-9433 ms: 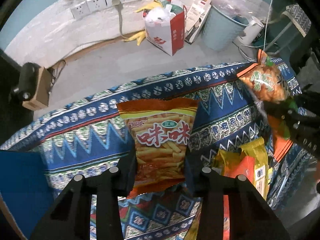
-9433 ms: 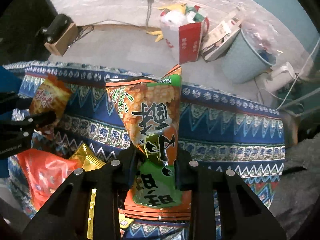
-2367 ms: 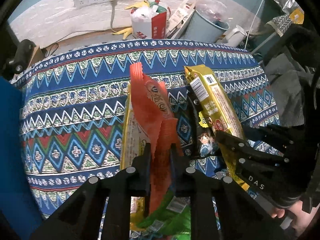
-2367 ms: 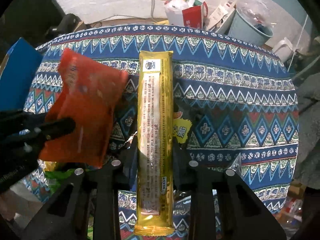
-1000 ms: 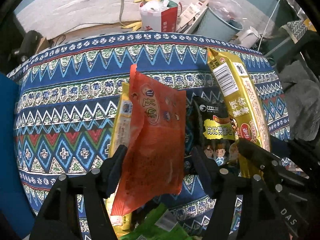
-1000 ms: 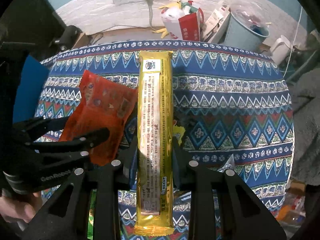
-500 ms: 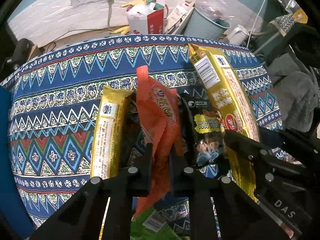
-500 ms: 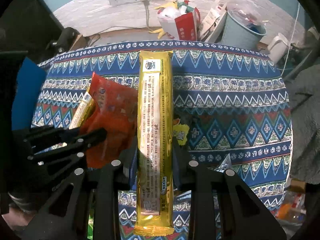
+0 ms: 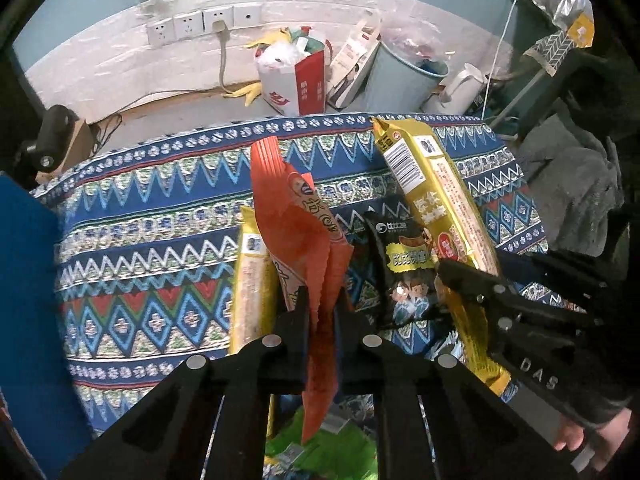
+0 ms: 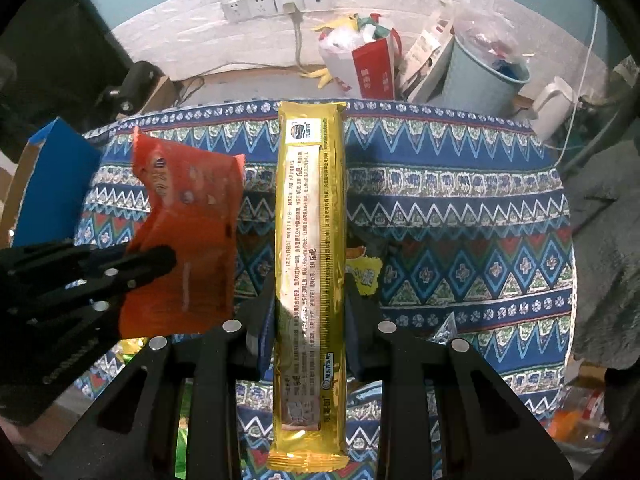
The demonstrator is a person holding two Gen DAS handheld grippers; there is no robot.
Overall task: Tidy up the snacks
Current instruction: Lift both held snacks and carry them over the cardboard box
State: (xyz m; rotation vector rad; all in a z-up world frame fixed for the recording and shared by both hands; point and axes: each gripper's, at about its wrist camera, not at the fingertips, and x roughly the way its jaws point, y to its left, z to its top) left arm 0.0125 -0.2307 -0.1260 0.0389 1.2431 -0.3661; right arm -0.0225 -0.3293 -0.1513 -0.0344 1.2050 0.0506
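Left to right over the patterned tablecloth (image 9: 152, 240): a gold biscuit pack (image 9: 250, 280) lies flat on the cloth, long axis running away from the camera, directly below-left of the left gripper (image 9: 322, 312).

The left gripper is clamped on the red snack pouch (image 9: 296, 224), pinched near its lower end, pouch standing edge-on and raised off the table. Next right, a black snack bag (image 9: 404, 264) lies on the cloth between the two grippers.

The right gripper (image 10: 310, 304) is closed on a second gold biscuit pack (image 10: 310, 248), gripped across its width around mid-length, long axis in line with the fingers, far end pointing at the wall.

Key relation: the held gold pack runs roughly parallel to the one on the table, but sits to the right of the pouch and black bag. Judgement: pairing them means crossing left; the left gripper is nearer that spot.

Count: 2 gold packs, 1 red pouch, 1 black bag. Green wrappers (image 9: 320, 444) at the near edge, number unclear.
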